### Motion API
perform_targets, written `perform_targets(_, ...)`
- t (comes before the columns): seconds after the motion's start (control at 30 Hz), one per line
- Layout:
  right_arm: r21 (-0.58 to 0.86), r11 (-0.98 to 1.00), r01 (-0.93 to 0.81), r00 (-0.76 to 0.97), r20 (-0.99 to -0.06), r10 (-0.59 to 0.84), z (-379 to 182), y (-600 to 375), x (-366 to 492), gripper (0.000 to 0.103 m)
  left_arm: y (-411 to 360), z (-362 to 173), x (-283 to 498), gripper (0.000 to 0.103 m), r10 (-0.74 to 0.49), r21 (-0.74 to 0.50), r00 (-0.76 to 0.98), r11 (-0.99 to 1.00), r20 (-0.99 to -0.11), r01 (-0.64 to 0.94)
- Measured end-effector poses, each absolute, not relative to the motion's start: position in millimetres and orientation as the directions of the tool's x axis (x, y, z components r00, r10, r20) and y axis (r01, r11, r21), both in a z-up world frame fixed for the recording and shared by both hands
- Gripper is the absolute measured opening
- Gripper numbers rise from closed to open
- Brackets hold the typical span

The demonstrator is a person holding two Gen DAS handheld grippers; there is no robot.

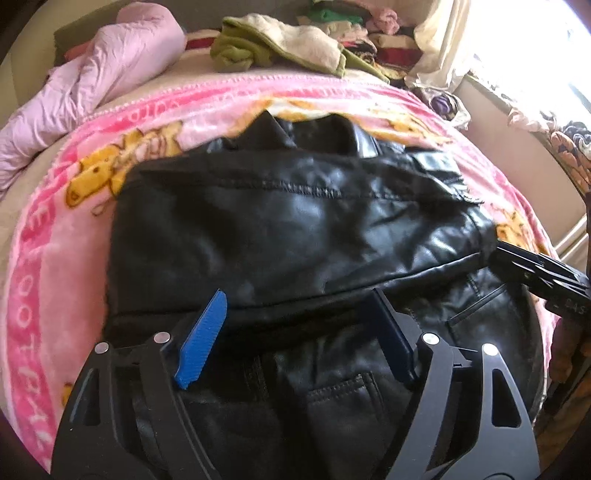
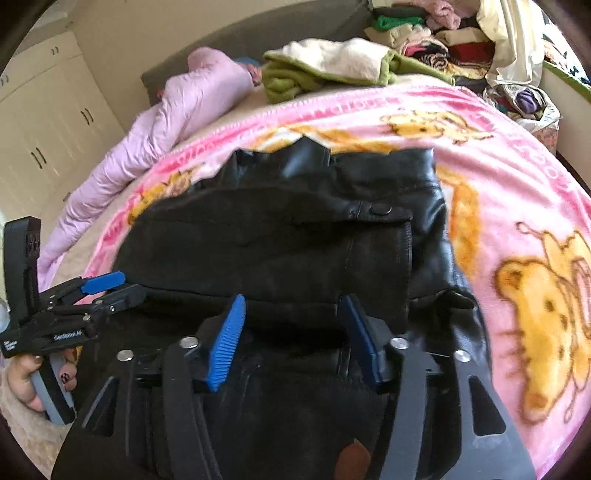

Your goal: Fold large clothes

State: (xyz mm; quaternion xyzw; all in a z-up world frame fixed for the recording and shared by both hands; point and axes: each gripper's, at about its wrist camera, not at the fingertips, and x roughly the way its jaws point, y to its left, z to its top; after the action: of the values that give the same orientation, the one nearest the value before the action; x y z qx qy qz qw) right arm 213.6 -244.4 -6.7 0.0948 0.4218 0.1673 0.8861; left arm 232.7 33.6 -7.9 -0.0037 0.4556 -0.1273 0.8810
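Note:
A black leather jacket (image 1: 295, 221) (image 2: 277, 240) lies on a pink blanket, its lower part folded up over the body and its collar at the far end. My left gripper (image 1: 297, 295) hovers open over the near fold edge, its blue pads apart with nothing pinched between them. It also shows at the left of the right wrist view, held by a hand (image 2: 26, 373). My right gripper (image 2: 291, 301) is open too, above the jacket's near right side, and its pads do not press the leather. The right gripper's black fingers (image 1: 535, 273) show at the jacket's right edge in the left wrist view.
The pink bear-print blanket (image 1: 44, 295) (image 2: 517, 206) covers the bed. A pale pink quilted coat (image 1: 74, 96) lies at the far left. A green and cream fleece (image 1: 280, 48) and a heap of clothes (image 2: 443, 33) sit at the back. Cupboards (image 2: 40, 122) stand on the left.

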Motion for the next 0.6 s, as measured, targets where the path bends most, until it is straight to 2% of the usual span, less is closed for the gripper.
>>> perform_targets(0.03,0.316,0.925,-0.213,0.594,-0.71,0.379,-4.2,-247.3,210.4,0.069,35.2,-3.1,229.1,0.076,-0.226,-0.122,0.562,0.969,-0.796,0.217)
perform_targets(0.1,0.325,0.924,-0.203,0.611,-0.696,0.378,2.4,-254.8,200.6,0.078,37.8,3.8,222.7,0.091,-0.224,-0.123,0.577,0.97,-0.785,0.209)
perform_targets(0.13,0.326,0.924,-0.2,0.618,-0.69,0.378,5.8,-258.4,194.9,0.081,39.6,6.9,219.2,0.093,-0.215,-0.117,0.584,0.973,-0.783,0.201)
perform_targets(0.3,0.332,0.922,-0.2,0.644,-0.665,0.379,17.6,-269.9,175.5,0.091,42.2,14.5,205.3,0.094,-0.198,-0.106,0.592,0.977,-0.781,0.187)
perform_targets(0.6,0.334,0.92,-0.208,0.67,-0.636,0.382,29.9,-280.4,153.3,0.093,37.1,25.0,180.5,0.094,-0.185,-0.083,0.616,0.978,-0.766,0.19)
